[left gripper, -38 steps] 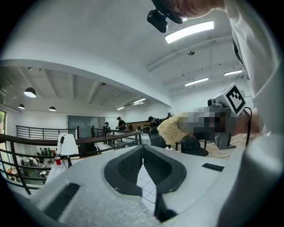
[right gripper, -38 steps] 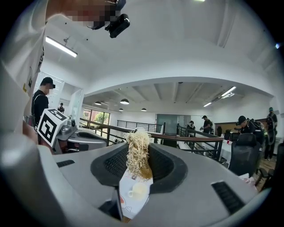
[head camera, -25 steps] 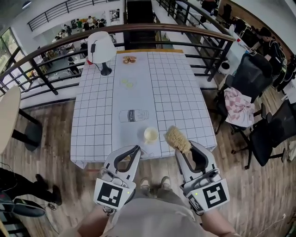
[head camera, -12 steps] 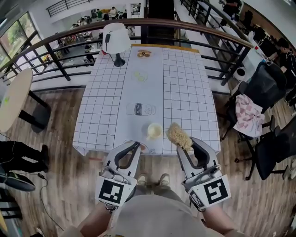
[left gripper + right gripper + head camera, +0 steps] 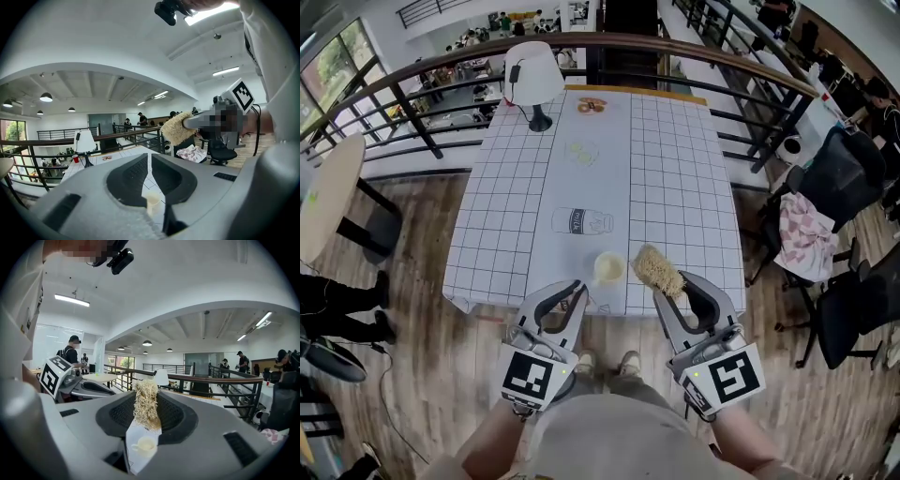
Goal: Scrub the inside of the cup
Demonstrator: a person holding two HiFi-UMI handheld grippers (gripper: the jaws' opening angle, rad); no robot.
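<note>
A small cream cup [image 5: 608,268] stands upright near the front edge of the grid-patterned table [image 5: 675,178]. A tan fibrous scrubber [image 5: 657,270] is pinched in my right gripper [image 5: 670,285], just right of the cup and about level with it. In the right gripper view the scrubber [image 5: 146,404] sticks up between the shut jaws, with the cup [image 5: 146,445] below it. My left gripper [image 5: 578,290] hangs shut and empty at the table's edge, left of and nearer than the cup. In the left gripper view the cup [image 5: 152,202] shows beneath the jaws.
A white lamp [image 5: 532,80] stands at the far left of the table, with a small plate [image 5: 592,105] beside it. A bottle shape [image 5: 577,221] lies mid-table. A railing [image 5: 694,56] runs behind. Office chairs [image 5: 853,197] and a pink cloth [image 5: 806,234] are to the right.
The head view has shifted a little, so the table sits slightly differently in frame. Both grippers hold much the same pose, and the scrubber stays just right of the cup.
</note>
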